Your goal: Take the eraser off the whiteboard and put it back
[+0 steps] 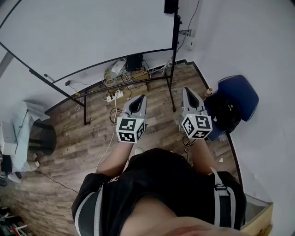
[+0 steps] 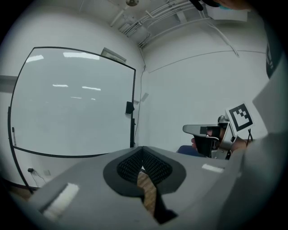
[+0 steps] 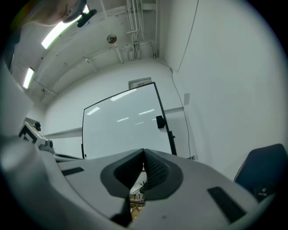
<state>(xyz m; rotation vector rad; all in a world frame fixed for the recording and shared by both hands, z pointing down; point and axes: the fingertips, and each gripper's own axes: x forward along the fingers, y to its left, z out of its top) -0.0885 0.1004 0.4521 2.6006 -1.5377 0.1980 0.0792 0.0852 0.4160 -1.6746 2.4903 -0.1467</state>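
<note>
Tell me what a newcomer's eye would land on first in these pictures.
The big whiteboard fills the top of the head view, with what is probably the eraser, a dark block, at its upper right edge. Below it the left gripper and right gripper are held side by side, both shut and empty. A blue chair stands at the right.

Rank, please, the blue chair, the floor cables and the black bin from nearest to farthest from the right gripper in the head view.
1. Blue chair, immediately right of the right gripper.
2. Floor cables, ahead and left, below the whiteboard.
3. Black bin, far left on the floor.
</note>
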